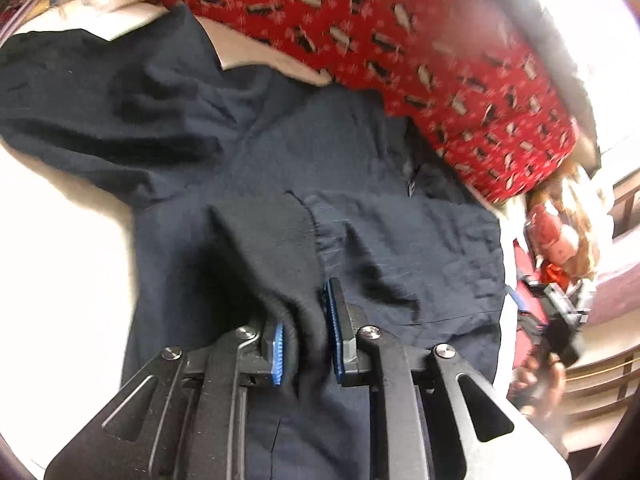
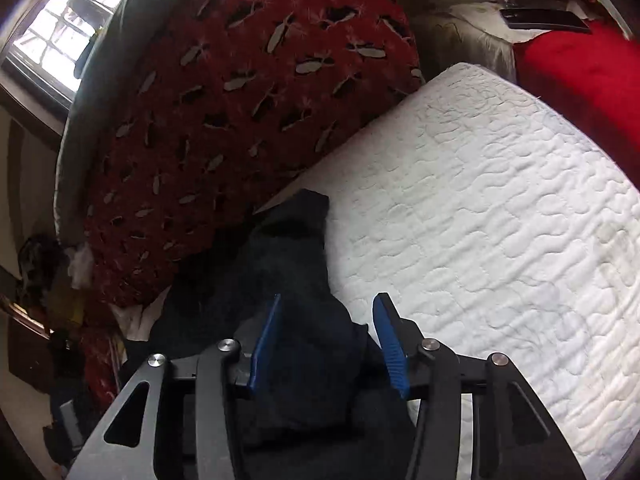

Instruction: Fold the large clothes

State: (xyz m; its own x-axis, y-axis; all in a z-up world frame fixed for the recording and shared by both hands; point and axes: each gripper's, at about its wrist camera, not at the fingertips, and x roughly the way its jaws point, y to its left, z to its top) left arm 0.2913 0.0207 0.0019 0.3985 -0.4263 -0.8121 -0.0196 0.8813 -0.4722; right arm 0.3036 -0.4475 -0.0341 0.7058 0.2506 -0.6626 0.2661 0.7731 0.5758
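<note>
Navy garment (image 1: 304,168) lying spread and rumpled across the white quilted mattress (image 2: 500,184), one edge running under the red patterned pillow (image 1: 420,52). Left tongs (image 1: 306,340) closing narrowly on a ribbed dark fold, blue pads (image 1: 334,320) pressing cloth from both sides; holding that fold lifted above the body of the garment. Right tongs (image 2: 326,344) standing wide, dark fabric (image 2: 296,264) bunching between the pads (image 2: 390,344) but not visibly pinched; sitting at the garment's edge where it meets bare mattress. Second gripper (image 1: 560,320) showing blurred at the right of the left-wrist view.

Risks, as judgement: fold slipping from the left tongs if only a thin layer is caught, dropping the lifted edge; right tongs shutting on a thick bunch, not a single edge, giving a crooked crease; cloth snagging under the pillow and dragging it when pulled; wrinkles already present getting trapped inside the fold.
</note>
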